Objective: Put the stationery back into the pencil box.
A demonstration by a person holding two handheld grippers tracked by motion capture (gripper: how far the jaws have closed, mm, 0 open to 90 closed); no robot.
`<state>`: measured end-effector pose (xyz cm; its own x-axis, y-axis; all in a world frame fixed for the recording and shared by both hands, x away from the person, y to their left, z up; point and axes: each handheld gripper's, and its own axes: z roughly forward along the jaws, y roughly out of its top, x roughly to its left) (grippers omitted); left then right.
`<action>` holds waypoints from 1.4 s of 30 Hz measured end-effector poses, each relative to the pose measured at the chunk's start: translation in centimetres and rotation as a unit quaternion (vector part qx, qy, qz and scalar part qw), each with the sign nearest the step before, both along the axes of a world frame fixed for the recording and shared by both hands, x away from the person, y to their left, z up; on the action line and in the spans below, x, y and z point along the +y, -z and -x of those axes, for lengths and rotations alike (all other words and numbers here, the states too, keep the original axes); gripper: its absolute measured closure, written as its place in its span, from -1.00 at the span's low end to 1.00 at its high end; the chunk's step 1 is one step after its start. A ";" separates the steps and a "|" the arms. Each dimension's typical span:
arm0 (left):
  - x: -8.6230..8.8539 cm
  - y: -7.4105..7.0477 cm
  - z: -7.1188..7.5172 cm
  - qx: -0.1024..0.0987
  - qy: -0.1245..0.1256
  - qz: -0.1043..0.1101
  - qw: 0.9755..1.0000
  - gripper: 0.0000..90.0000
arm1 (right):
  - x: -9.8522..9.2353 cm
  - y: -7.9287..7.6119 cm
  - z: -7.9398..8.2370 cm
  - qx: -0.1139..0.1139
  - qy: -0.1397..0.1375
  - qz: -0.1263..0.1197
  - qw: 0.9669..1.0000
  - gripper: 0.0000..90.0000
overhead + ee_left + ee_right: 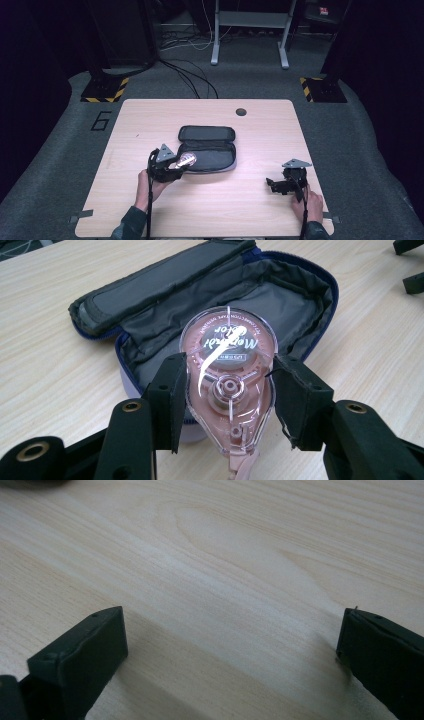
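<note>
A clear pink correction-tape dispenser (228, 385) sits between the pads of my left gripper (227, 402), which is shut on its two sides. It hangs just over the near rim of an open black pencil case (210, 305) with a grey lining and a blue zip. From above, the dispenser (186, 160) glints at the case's (207, 147) left front corner, with my left gripper (172, 169) behind it. My right gripper (272, 184) rests on the table at the right, its jaws wide open over bare wood (225, 580) with nothing between them.
The light wooden table (150, 125) has a small round hole (241, 111) near its far edge. Beyond it lie grey carpet, cables, a metal frame's legs and two yellow-black striped stand bases. The other gripper's black fingertips (412, 282) show at the top right of the left gripper view.
</note>
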<state>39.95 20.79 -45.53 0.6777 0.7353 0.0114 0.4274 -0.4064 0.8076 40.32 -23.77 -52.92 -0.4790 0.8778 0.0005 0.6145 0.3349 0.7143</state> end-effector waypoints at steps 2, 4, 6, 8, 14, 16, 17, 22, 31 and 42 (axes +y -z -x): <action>-0.1 -0.1 -0.3 0.003 0.005 -0.002 1.000 0.11 | 0.0 0.0 0.0 0.000 0.000 0.000 1.000 -1.00; -0.3 -0.1 -0.4 0.000 0.002 -0.001 1.000 0.11 | 0.0 0.0 0.0 -0.001 0.000 -0.001 1.000 -1.00; -0.5 -0.2 -0.8 0.002 0.006 -0.005 1.000 0.11 | 0.0 0.0 0.0 -0.001 0.001 0.000 1.000 -1.00; -0.6 -0.3 -1.0 0.004 0.007 -0.005 1.000 0.11 | 0.0 0.0 0.0 0.000 0.000 0.000 1.000 -1.00; -1.3 -0.6 -1.7 -0.001 0.009 -0.006 1.000 0.11 | 0.0 0.0 0.0 0.000 0.000 0.000 1.000 -1.00; -1.4 -0.7 -1.7 0.001 0.010 -0.008 1.000 0.11 | 0.0 0.0 0.0 0.000 0.000 0.000 1.000 -1.00; -1.5 -0.7 -1.9 0.000 0.010 -0.010 1.000 0.11 | 0.0 0.0 0.0 0.000 0.000 0.000 1.000 -1.00; -1.9 -1.0 -2.4 0.000 0.015 -0.011 1.000 0.11 | 0.0 0.0 0.0 -0.001 0.001 -0.001 1.000 -1.00; -2.9 -1.3 -3.3 0.002 0.020 -0.008 1.000 0.11 | 0.0 0.0 0.0 -0.001 0.000 -0.001 1.000 -1.00; -3.8 -1.1 -4.4 0.005 0.027 -0.013 1.000 0.11 | 0.0 0.0 0.0 -0.001 0.000 -0.001 1.000 -1.00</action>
